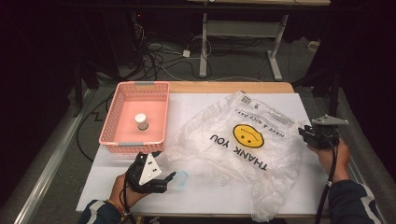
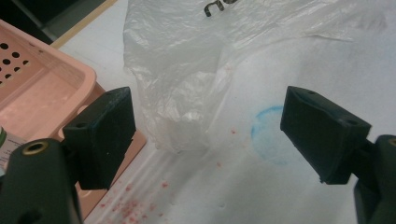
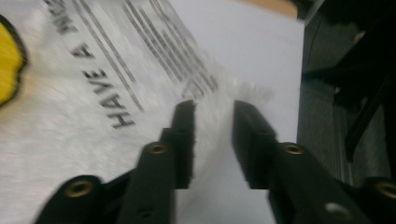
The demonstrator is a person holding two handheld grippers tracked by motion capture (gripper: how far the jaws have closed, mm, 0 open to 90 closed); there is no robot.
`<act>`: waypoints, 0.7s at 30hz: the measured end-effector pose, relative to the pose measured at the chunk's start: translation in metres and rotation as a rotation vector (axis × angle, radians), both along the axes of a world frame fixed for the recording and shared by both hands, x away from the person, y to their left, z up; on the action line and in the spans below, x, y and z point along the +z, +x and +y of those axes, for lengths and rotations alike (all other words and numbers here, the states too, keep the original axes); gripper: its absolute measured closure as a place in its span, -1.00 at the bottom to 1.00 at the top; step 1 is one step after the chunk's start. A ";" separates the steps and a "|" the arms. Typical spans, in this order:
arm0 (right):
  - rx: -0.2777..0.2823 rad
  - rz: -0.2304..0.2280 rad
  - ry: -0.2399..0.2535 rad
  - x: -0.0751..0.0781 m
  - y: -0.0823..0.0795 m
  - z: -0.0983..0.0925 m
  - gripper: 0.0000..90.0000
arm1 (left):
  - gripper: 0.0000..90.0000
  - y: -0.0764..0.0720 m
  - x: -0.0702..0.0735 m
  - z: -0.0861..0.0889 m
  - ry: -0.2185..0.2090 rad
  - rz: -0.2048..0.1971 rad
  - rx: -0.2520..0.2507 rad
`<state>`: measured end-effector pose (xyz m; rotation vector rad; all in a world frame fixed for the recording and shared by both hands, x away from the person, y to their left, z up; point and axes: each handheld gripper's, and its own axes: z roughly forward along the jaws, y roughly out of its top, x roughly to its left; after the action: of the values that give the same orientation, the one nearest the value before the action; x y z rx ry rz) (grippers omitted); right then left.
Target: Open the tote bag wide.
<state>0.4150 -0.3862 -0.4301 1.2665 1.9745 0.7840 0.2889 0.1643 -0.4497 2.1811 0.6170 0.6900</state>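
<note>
A crumpled clear plastic bag (image 1: 238,140) with a yellow smiley face and "THANK YOU" print lies spread over the white table top (image 1: 210,198). My left gripper (image 1: 166,179) rests low near the front edge, left of the bag. In the left gripper view (image 2: 210,121) its jaws stand wide open with nothing between them, and a bunched corner of the bag (image 2: 187,74) lies just ahead. My right gripper (image 1: 306,133) hovers at the bag's right edge. In the right gripper view (image 3: 214,112) its jaws are open, with the bag's frayed edge (image 3: 93,84) just beyond the tips.
A pink perforated basket (image 1: 142,85) sits at the back left with a small white bottle (image 1: 141,121) upright in it; its corner (image 2: 42,88) is close to my left jaw. A faint blue ring mark (image 2: 271,135) and red specks stain the table. Beyond the table are cables and desk legs.
</note>
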 end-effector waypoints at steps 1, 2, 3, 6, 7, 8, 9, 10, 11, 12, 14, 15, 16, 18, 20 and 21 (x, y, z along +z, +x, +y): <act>0.020 -0.032 0.002 0.005 -0.005 0.003 0.43 | -0.61 0.001 0.000 0.001 -0.001 0.000 0.002; 0.043 -0.060 0.007 0.011 -0.011 0.007 0.39 | -0.61 0.001 0.000 0.001 -0.001 -0.001 0.004; 0.120 -0.099 0.045 0.022 -0.021 0.019 0.25 | -0.61 0.002 0.000 0.002 0.003 0.000 0.005; 0.273 -0.109 0.055 0.033 -0.033 0.049 0.22 | -0.61 0.002 0.000 0.004 -0.001 -0.001 0.012; 0.273 -0.109 0.055 0.033 -0.033 0.049 0.22 | -0.61 0.002 0.000 0.004 0.002 -0.002 0.015; 0.326 -0.107 0.064 0.034 -0.037 0.061 0.18 | -0.61 0.002 0.000 0.004 0.003 -0.002 0.016; 0.381 -0.102 0.072 0.035 -0.041 0.073 0.18 | -0.61 0.002 0.000 0.004 0.005 -0.002 0.017; 0.432 -0.095 0.072 0.034 -0.045 0.086 0.16 | -0.61 0.001 0.000 0.005 0.008 -0.002 0.018; 0.481 -0.086 0.074 0.033 -0.048 0.099 0.10 | -0.61 0.001 0.000 0.005 0.008 -0.003 0.019; 0.531 -0.070 0.085 0.031 -0.052 0.111 0.08 | -0.61 0.001 0.000 0.005 0.010 -0.002 0.019; 0.618 -0.031 0.088 0.025 -0.057 0.135 0.01 | -0.61 0.000 -0.001 0.006 0.012 0.000 0.023; 0.659 0.000 0.095 0.022 -0.059 0.146 -0.03 | -0.61 0.000 -0.001 0.006 0.012 0.002 0.025; 0.706 0.030 0.095 0.019 -0.059 0.157 -0.05 | -0.61 0.000 -0.001 0.006 0.016 0.004 0.026; 0.766 0.070 0.083 0.012 -0.061 0.177 -0.11 | -0.62 0.000 -0.002 0.006 0.019 0.008 0.029; 0.819 0.107 0.064 0.005 -0.061 0.194 -0.12 | -0.62 -0.001 -0.003 0.007 0.022 0.011 0.031; 0.857 0.129 0.005 -0.005 -0.063 0.209 -0.12 | -0.62 -0.002 -0.003 0.007 0.024 0.011 0.031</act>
<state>0.3523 -0.1770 -0.4346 0.4230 2.6375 1.1057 0.2871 0.1711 -0.4527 2.2027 0.6528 0.7056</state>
